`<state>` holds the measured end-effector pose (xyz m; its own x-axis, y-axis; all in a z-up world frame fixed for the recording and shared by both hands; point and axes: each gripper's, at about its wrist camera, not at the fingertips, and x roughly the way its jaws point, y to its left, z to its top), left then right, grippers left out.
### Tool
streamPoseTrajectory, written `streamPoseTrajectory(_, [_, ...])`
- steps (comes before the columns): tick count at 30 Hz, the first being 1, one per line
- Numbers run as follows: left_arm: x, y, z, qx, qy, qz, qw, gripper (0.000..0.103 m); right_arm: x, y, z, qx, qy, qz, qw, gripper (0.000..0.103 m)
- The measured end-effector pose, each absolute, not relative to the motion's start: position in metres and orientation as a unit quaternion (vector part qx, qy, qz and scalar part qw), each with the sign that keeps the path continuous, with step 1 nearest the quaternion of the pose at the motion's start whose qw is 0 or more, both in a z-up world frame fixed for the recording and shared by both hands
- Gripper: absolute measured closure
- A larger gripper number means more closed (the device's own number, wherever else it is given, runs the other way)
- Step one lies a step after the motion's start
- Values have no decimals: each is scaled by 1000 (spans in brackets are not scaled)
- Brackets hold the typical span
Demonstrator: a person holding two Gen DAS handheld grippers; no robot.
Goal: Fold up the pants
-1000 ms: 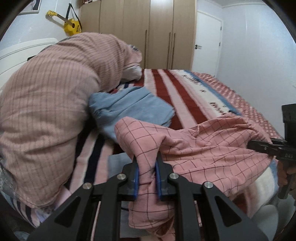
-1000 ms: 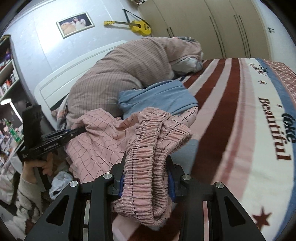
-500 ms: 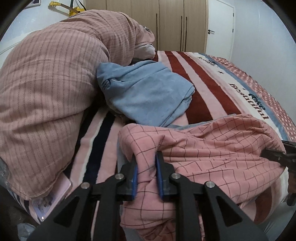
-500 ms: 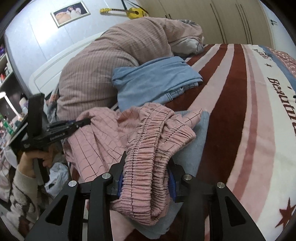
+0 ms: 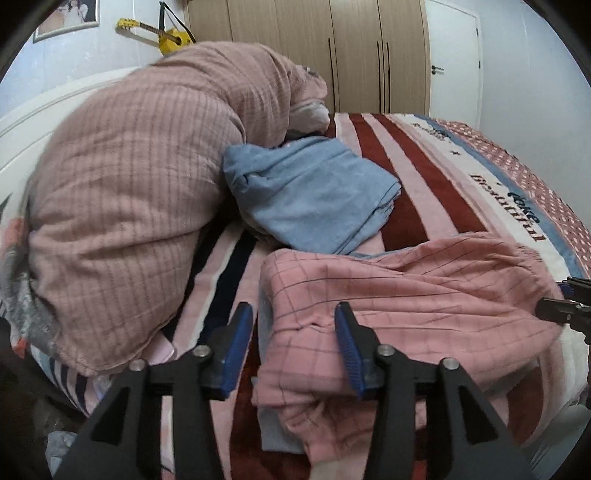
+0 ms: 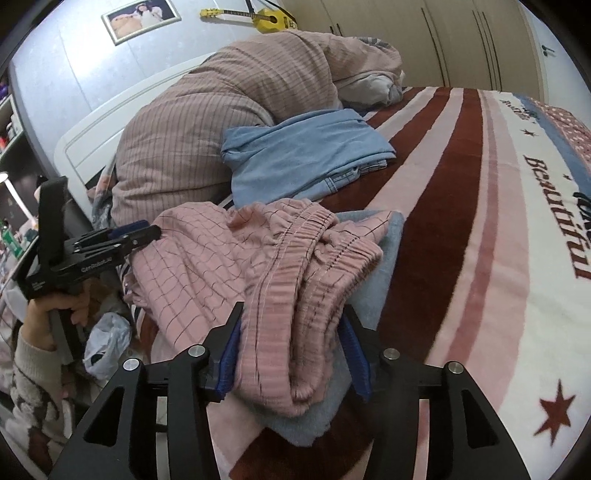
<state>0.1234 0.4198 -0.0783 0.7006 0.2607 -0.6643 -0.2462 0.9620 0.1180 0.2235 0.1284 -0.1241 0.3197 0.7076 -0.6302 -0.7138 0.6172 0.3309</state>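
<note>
The pink checked pants (image 5: pixel 406 306) lie crumpled on the striped plush blanket (image 5: pixel 417 192), at the bed's near edge, just in front of the folded blue garment (image 5: pixel 310 195). Their cloth is thin and soft, crossed by fine dark grid lines, and it falls in loose rumpled folds over a grey-blue towel-like layer (image 6: pixel 373 288) beneath.

The left gripper (image 5: pixel 293 347) is spread wide, its blue ribbed pads standing either side of one bunched end of the pants; the cloth sits between them but neither pad presses it. The right gripper (image 6: pixel 293 354) is likewise released, its jaws parted around the gathered elastic waistband (image 6: pixel 306 258), a thick ridged band of shirred fabric with pale stitching that slumps in a heap between the pads.

Behind the blue garment rises a puffy quilted duvet (image 5: pixel 140 206), dusty pink with thin brown stripes, rolled into a large rounded mound. The blanket has broad maroon, pink and cream bands, a blue border and dark lettering. Beyond the duvet, a yellow ukulele (image 6: pixel 258 16) hangs on the wall beside wood-grain wardrobe doors (image 5: pixel 332 55).
</note>
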Motion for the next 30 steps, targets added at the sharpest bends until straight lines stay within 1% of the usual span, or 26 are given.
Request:
streamPoseTrajectory(1, [120, 416, -75, 9, 357, 137, 924, 55, 221, 125, -122, -7, 382, 436, 815, 54])
streamPoseTrajectory(4, [108, 397, -62, 5, 332, 129, 934, 46, 212, 110, -115, -15, 371, 430, 823, 48])
streamPoseTrajectory(6, [101, 379, -53, 0, 314, 121, 942, 43, 206, 97, -111, -13, 369, 424, 827, 45])
streamPoseTrajectory(8, [96, 358, -46, -2, 300, 108, 948, 41, 201, 85, -108, -15, 369, 416, 831, 45])
streamPoseTrajectory(10, [93, 340, -41, 0, 287, 99, 953, 36, 193, 71, -105, -20, 365, 408, 836, 44])
streamPoseTrajectory(12, [88, 316, -34, -10, 267, 85, 960, 32, 186, 56, -101, -26, 358, 397, 845, 39])
streamPoseTrajectory(16, [76, 274, -23, -17, 243, 63, 968, 22, 168, 17, -88, -32, 343, 370, 863, 35])
streamPoseTrajectory(18, [70, 249, -15, -11, 226, 60, 972, 16, 159, -6, -80, -37, 329, 355, 874, 23])
streamPoseTrajectory(19, [67, 239, -13, -8, 219, 61, 974, 15, 155, -13, -77, -38, 324, 350, 878, 22])
streamPoseTrajectory(22, [61, 203, -5, 0, 199, 69, 978, 13, 142, -42, -65, -49, 301, 326, 895, 19])
streamPoseTrajectory(24, [58, 185, -2, -3, 190, 67, 979, 13, 135, -61, -60, -51, 287, 310, 905, 12])
streamPoseTrajectory(30, [54, 127, 1, 22, 163, 59, 985, 12, 118, -114, -45, -47, 251, 262, 930, 9])
